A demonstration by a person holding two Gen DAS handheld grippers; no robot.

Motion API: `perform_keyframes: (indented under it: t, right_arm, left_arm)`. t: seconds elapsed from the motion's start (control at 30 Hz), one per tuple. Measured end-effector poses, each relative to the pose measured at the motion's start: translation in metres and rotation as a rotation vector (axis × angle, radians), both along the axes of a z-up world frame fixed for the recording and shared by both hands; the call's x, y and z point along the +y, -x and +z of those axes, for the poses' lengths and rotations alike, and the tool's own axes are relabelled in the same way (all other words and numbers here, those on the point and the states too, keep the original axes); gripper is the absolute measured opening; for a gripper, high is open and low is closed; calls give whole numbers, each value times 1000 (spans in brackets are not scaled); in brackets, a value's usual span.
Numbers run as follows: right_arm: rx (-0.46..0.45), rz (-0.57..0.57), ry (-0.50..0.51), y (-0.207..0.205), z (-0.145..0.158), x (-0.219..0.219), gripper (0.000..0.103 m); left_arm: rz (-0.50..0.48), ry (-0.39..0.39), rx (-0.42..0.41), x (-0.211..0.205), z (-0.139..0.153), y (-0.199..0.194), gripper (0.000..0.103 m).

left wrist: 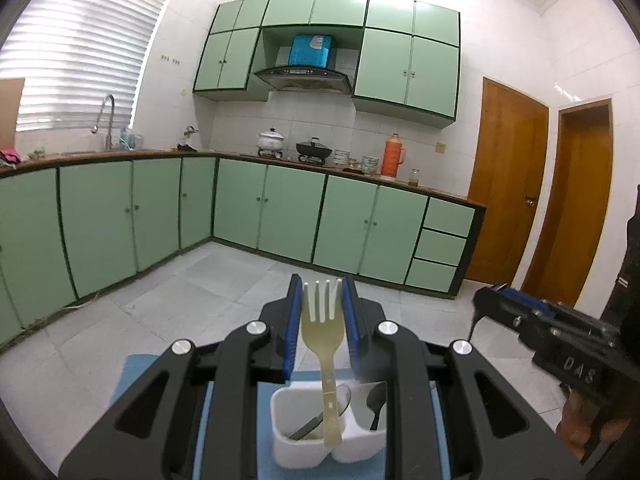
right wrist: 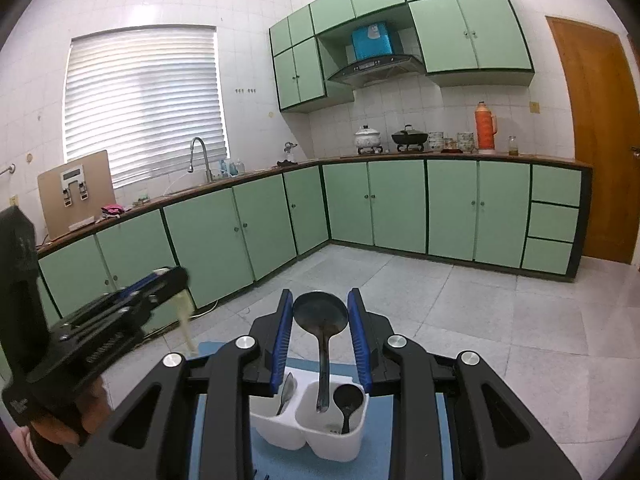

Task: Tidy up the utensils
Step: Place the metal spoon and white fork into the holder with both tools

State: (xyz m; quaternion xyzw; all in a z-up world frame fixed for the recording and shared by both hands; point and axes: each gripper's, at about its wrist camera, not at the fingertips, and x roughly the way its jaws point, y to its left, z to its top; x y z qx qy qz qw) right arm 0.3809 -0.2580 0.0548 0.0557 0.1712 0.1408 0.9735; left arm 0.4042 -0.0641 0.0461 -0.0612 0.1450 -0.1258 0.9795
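Note:
My left gripper (left wrist: pixel 320 284) is shut on a pale yellow plastic fork (left wrist: pixel 323 320), tines up, its handle hanging over the left compartment of a white two-part utensil holder (left wrist: pixel 298 452). My right gripper (right wrist: pixel 320 296) is shut on a black spoon (right wrist: pixel 320 314), bowl up, its handle reaching down into the right compartment of the holder (right wrist: pixel 280 434). Another black spoon (right wrist: pixel 347 400) stands in the right compartment and a metal spoon (right wrist: pixel 287 390) in the left one. The right gripper also shows in the left wrist view (left wrist: pixel 480 300), and the left gripper in the right wrist view (right wrist: pixel 176 276).
The holder stands on a blue mat (right wrist: pixel 384 440) over a grey tiled floor (right wrist: pixel 480 312). Green kitchen cabinets (left wrist: pixel 280 212) line the far walls, with pots and an orange thermos (left wrist: pixel 392 156) on the counter. Wooden doors (left wrist: pixel 508 180) are at the right.

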Motion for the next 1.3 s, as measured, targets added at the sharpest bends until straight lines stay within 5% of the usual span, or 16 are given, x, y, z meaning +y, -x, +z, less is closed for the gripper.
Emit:
perform_keyframes:
  t: [0.3,0.73,0.93,1.3]
  right_arm:
    - [110,0,7,-38,-51,10,28]
    - [185,11,21,-45,-87,17,28]
    - [185,3,17,-38,-87,15,31]
    - [80,-109,11,27,-66,-9,83]
  left_arm:
    - [21,-54,107,-10,-58,-47,19]
    - [28,-72,198,7,-96,-48,20]
    - [30,-55,202,13,-93,-38,42]
    - [65,-47,156,38,-75,25,78]
